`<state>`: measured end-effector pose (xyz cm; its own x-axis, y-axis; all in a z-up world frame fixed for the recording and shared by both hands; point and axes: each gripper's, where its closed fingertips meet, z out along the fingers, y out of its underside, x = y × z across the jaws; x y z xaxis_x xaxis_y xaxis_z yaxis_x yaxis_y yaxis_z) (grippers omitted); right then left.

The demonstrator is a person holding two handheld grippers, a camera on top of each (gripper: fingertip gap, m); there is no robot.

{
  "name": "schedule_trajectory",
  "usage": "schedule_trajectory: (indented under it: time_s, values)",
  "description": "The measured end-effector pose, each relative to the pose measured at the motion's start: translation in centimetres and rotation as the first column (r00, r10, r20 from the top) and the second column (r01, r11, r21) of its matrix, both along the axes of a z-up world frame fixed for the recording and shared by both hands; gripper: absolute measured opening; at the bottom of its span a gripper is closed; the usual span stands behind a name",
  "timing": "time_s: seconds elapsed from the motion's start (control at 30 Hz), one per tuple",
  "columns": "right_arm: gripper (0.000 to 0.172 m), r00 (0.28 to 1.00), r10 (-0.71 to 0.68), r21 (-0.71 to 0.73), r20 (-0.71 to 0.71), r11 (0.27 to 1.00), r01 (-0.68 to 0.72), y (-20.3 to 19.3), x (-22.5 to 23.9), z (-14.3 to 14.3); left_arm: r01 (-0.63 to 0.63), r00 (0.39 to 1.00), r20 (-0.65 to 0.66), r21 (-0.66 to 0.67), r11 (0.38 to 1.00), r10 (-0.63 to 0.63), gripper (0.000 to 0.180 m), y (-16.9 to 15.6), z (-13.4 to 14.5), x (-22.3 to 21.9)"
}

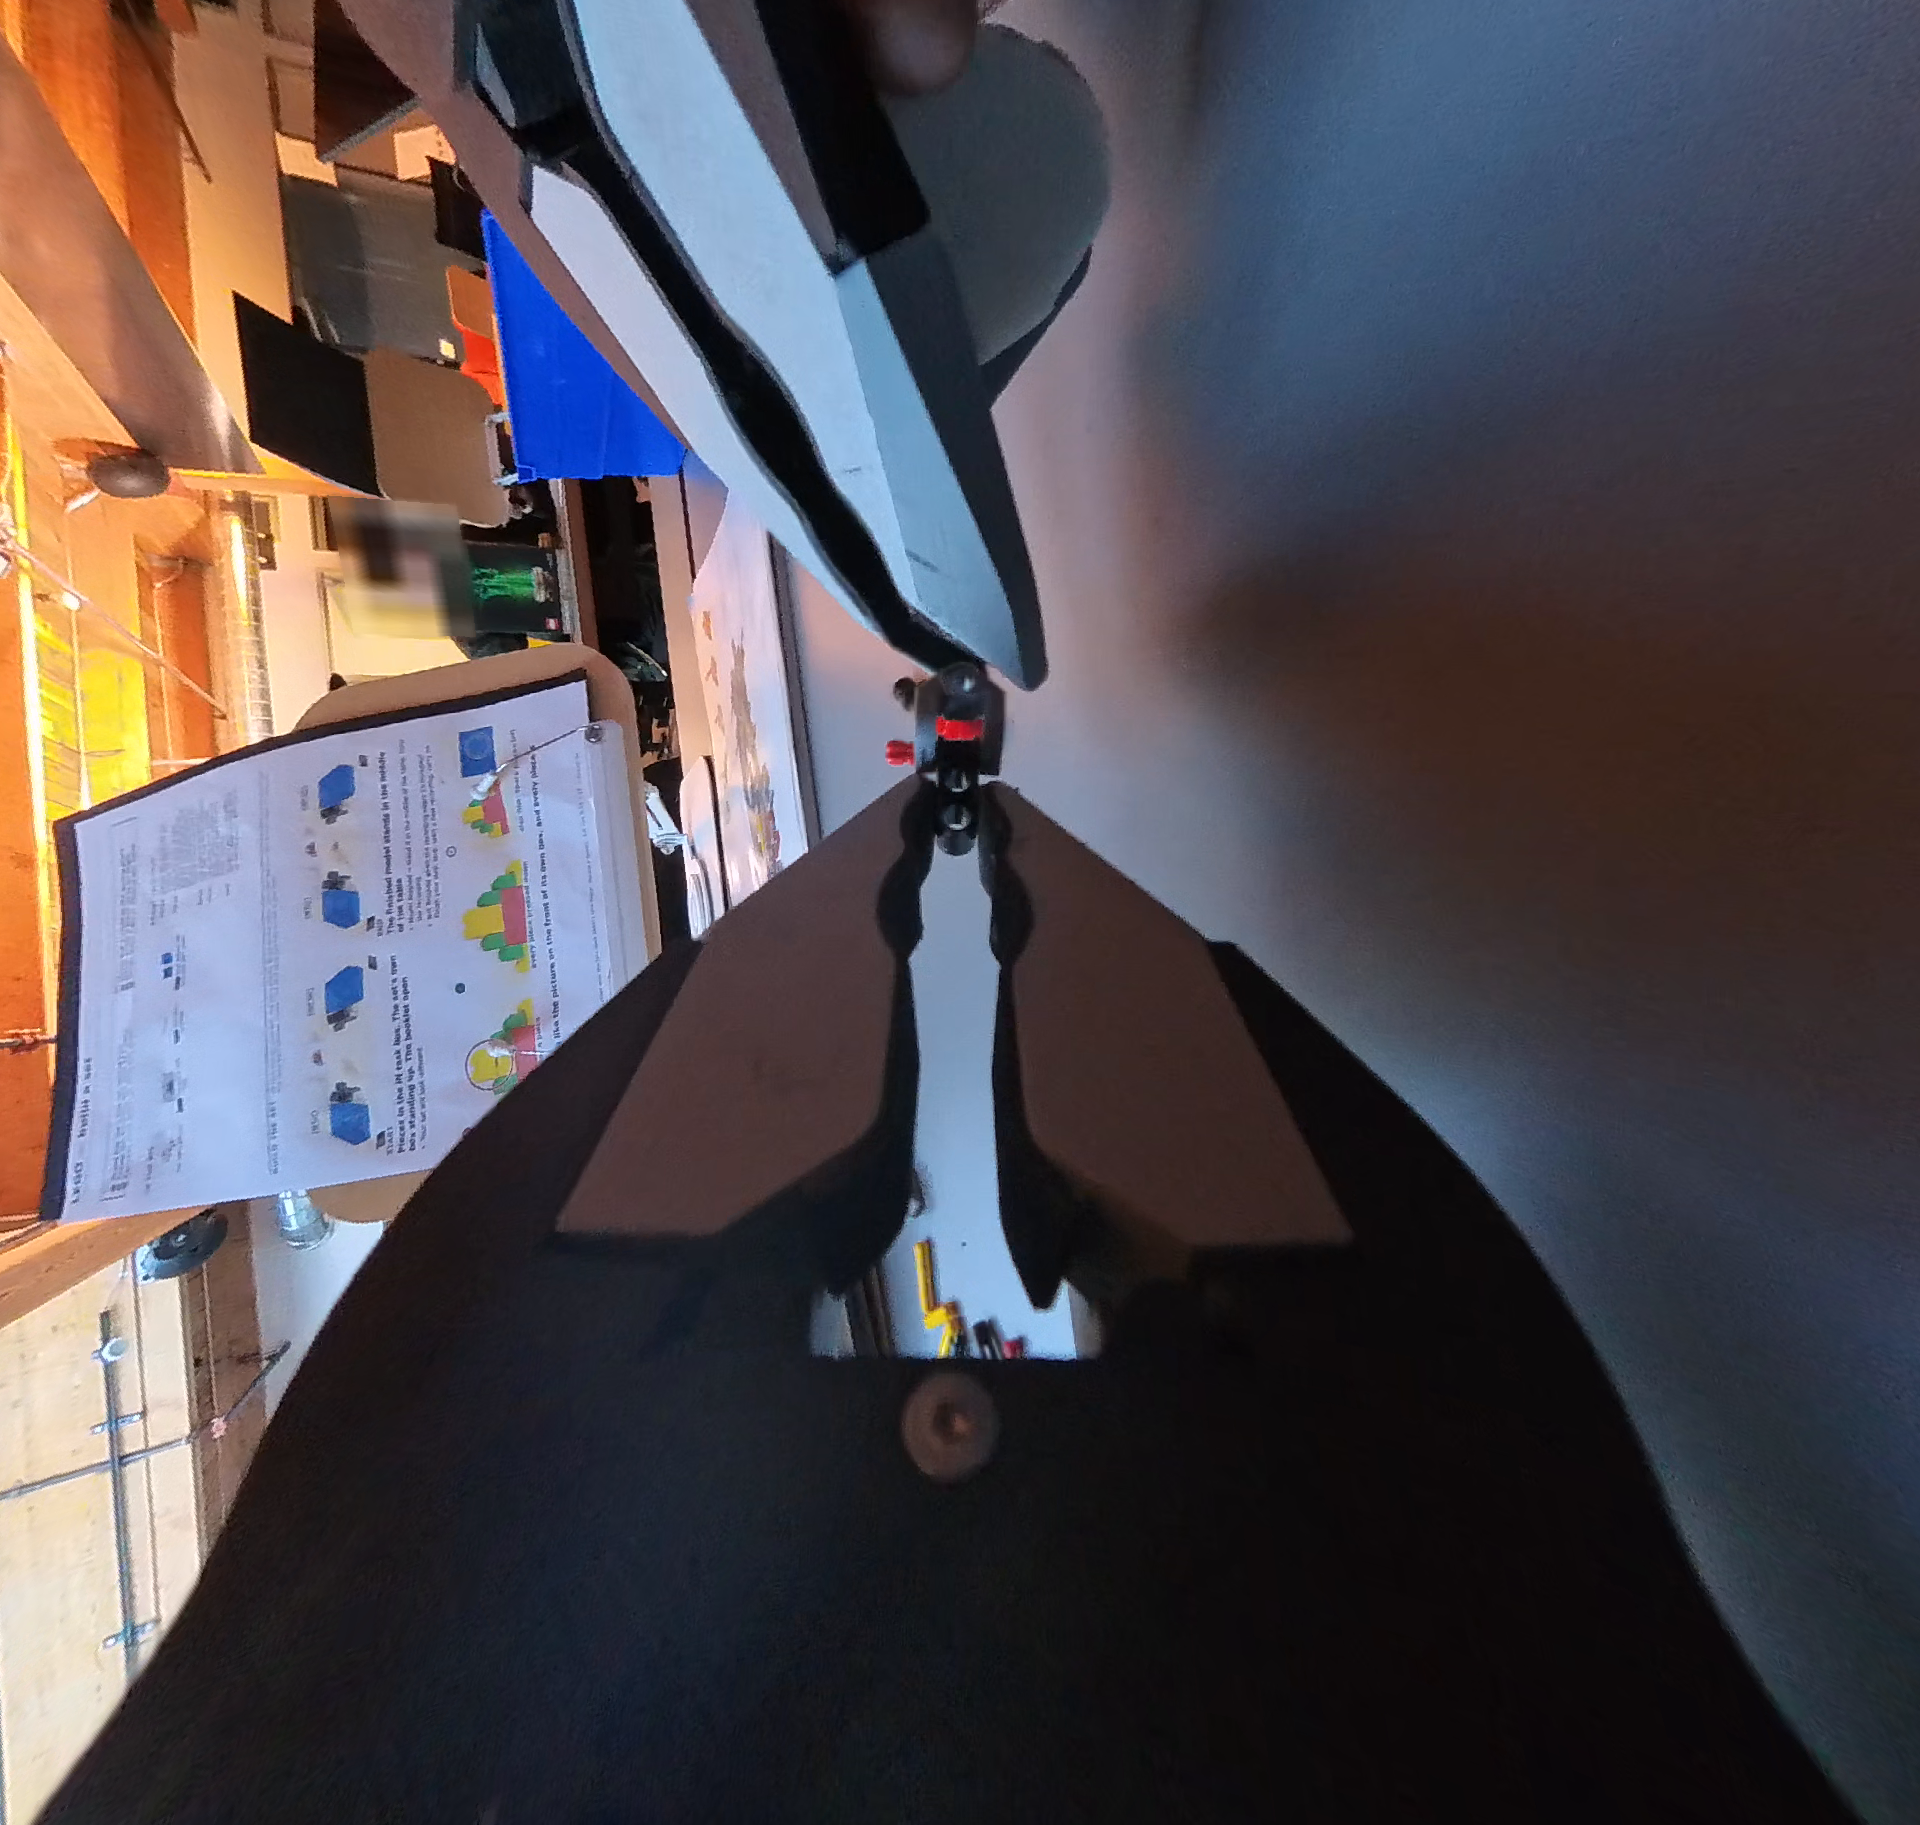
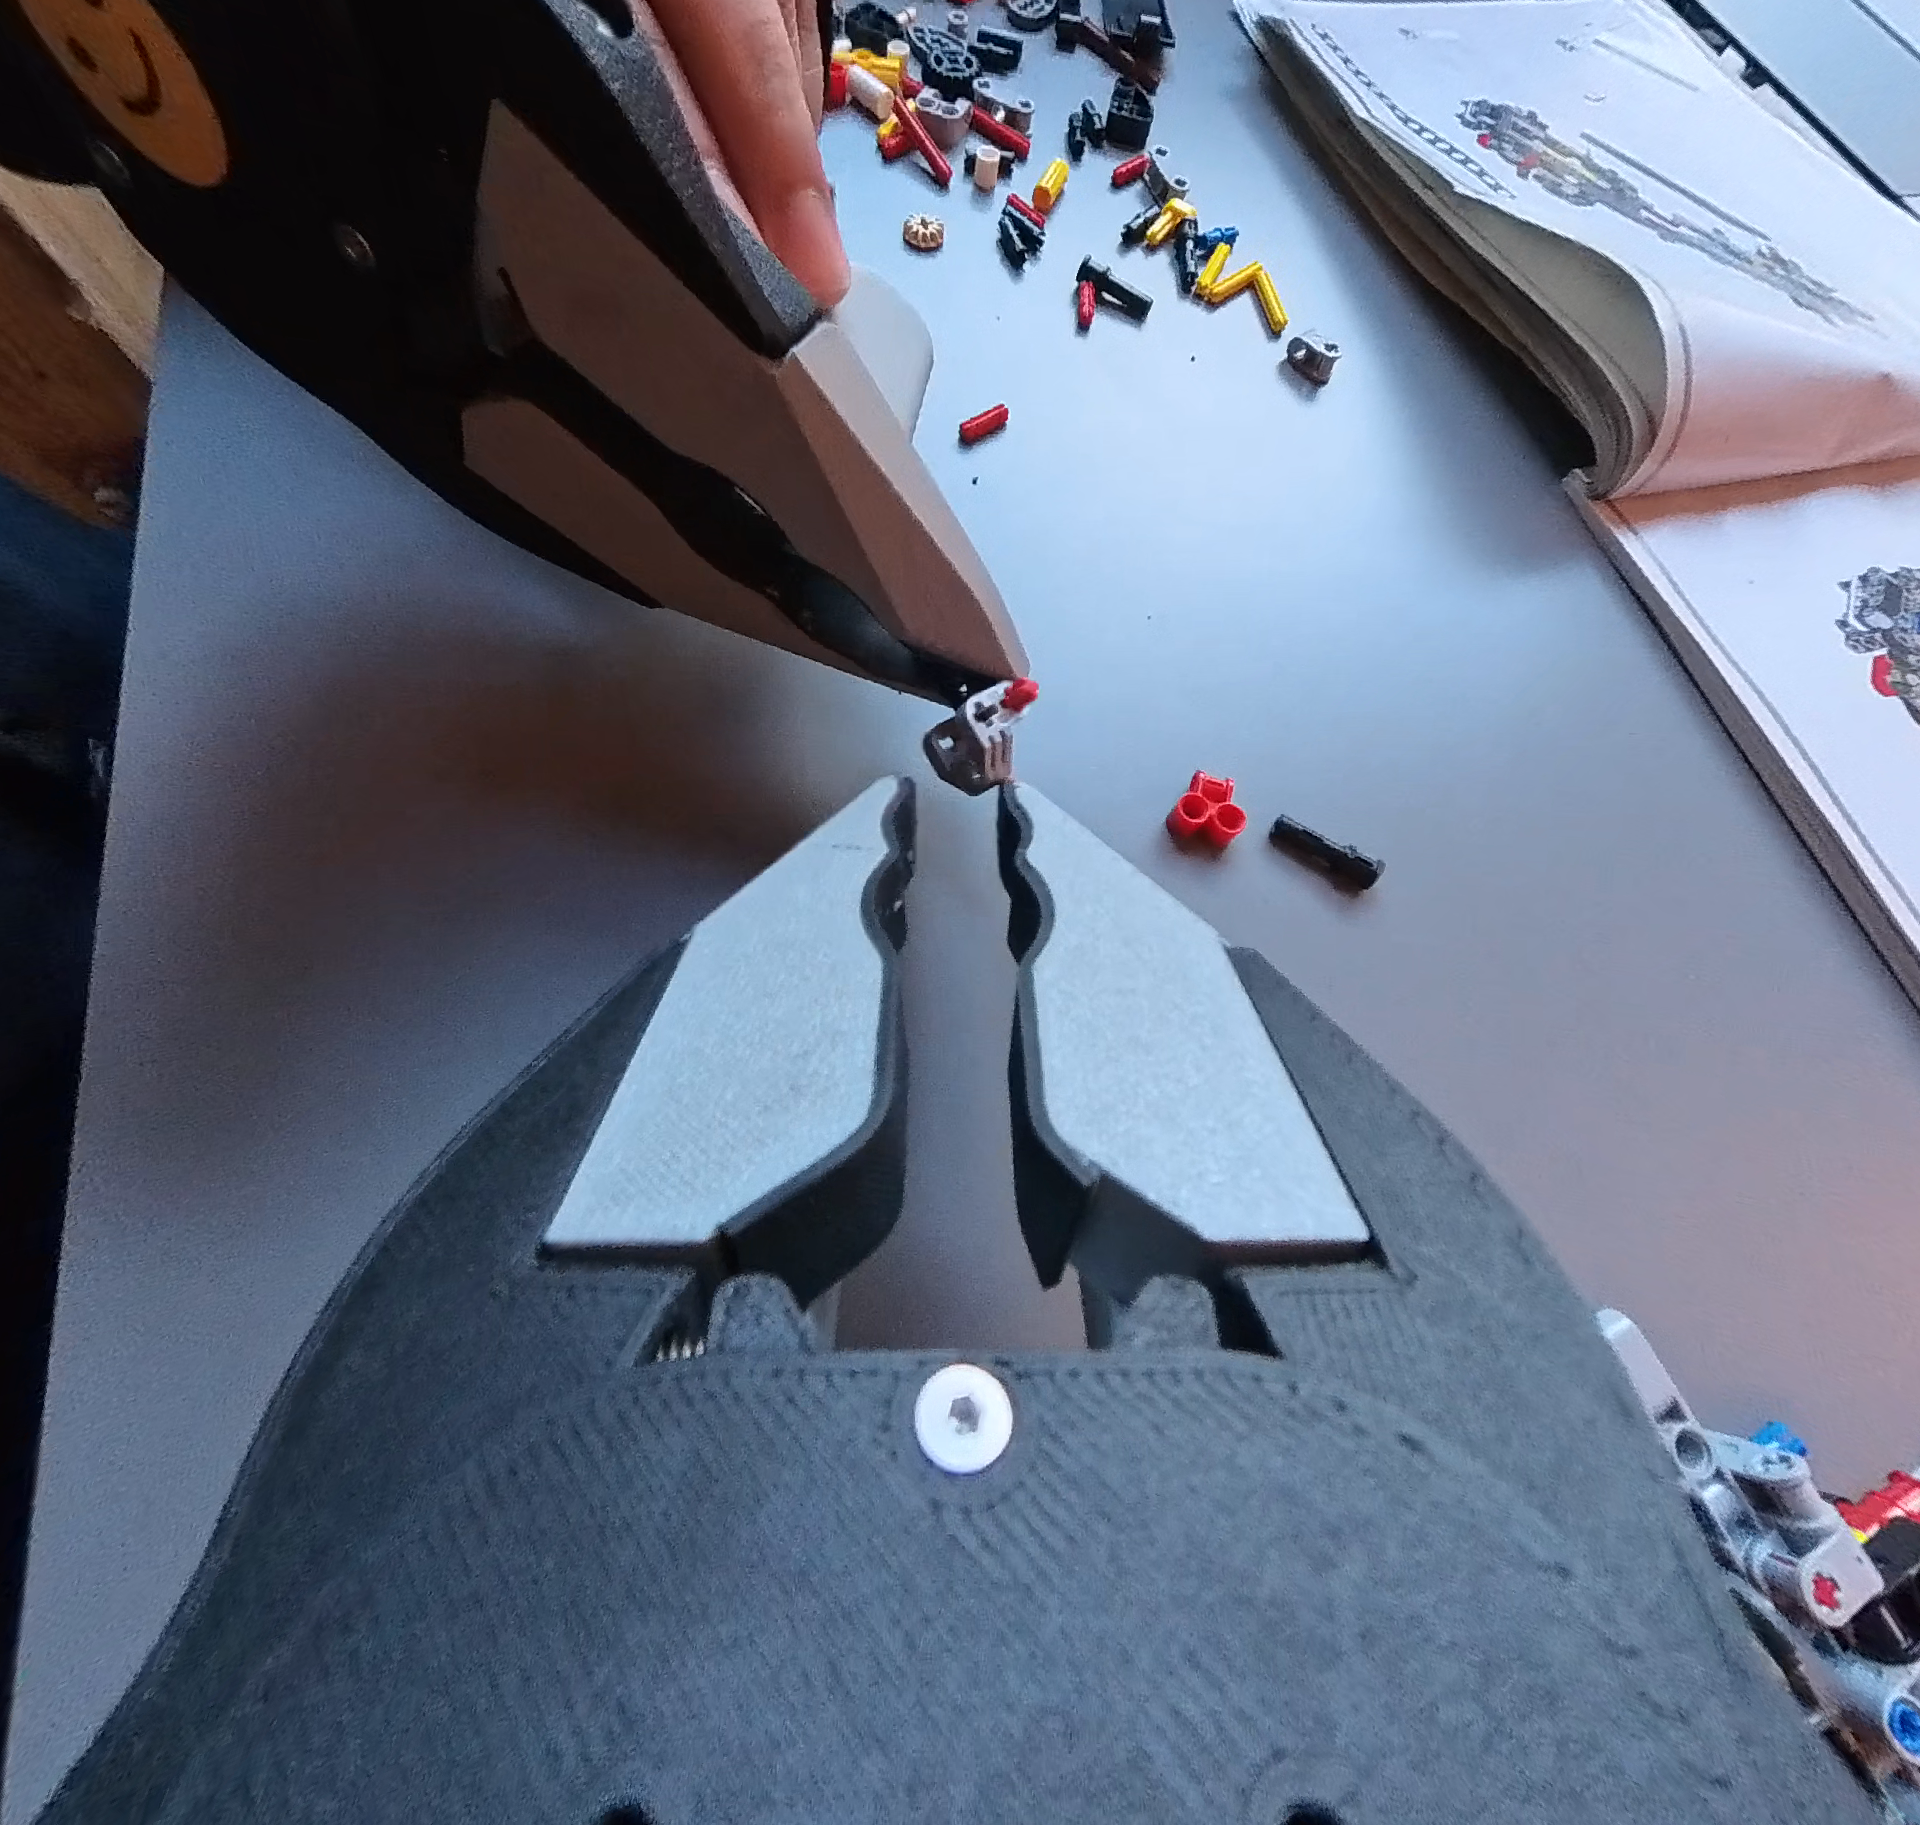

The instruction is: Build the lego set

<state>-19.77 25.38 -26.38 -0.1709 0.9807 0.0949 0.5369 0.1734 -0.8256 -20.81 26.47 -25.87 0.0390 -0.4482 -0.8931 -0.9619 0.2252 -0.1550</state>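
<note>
While both grippers meet over the grey table [image 2: 1195, 549], a small dark building-toy assembly with red pins [image 2: 982, 741] hangs between their tips.

Up close, the left gripper [image 1: 954, 809] pinches the dark piece between its nearly closed fingertips, holding it above the tabletop. Facing it, the right gripper [image 2: 956, 788] has its jaws slightly apart, the piece just beyond its tips and not clamped there. On the table just right of the tips lie a red triple-tube connector [image 2: 1205, 825] and a black pin [image 2: 1325, 853]; farther back is a scatter of loose parts [image 2: 1039, 113], with an open instruction booklet [image 2: 1558, 217] at the right edge.
</note>
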Motion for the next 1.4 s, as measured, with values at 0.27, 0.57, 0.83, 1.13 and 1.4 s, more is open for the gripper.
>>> schedule_trajectory:
  time_s: [0.27, 0.57, 0.83, 1.13, 1.4]
  values:
    - [0.010, 0.999, 0.003, -0.079, -0.033, 0.997, -0.006, 0.0, -0.3, 0.7, 0.003, 1.000, 0.010, 0.040, 0.999, -0.003, 0.005, -0.1, 0.6, -0.2]
    - [0.007, 1.000, 0.024, 0.024, 0.010, 0.999, -0.024, 0.4, -2.3, -0.1, -0.028, 1.000, -0.002, -0.012, 1.000, 0.028, 0.005, -0.1, -0.9, -1.7]
    - [0.006, 0.999, 0.017, 0.180, 0.034, 0.983, -0.023, 0.9, -2.2, -0.9, -0.067, 0.995, 0.064, -0.103, 0.992, 0.073, 0.007, 0.2, -1.8, -1.5]
    - [0.006, 0.997, 0.061, 0.316, 0.042, 0.946, -0.072, 1.1, -1.7, -1.4, -0.003, 0.850, 0.441, -0.542, 0.840, 0.287, 0.022, -0.1, -2.1, -1.9]
    - [0.006, 0.995, 0.096, 0.382, 0.027, 0.919, -0.099, 1.1, -1.8, -1.4, 0.060, 0.779, 0.492, -0.677, 0.734, 0.390, 0.009, -0.8, -2.6, -1.6]
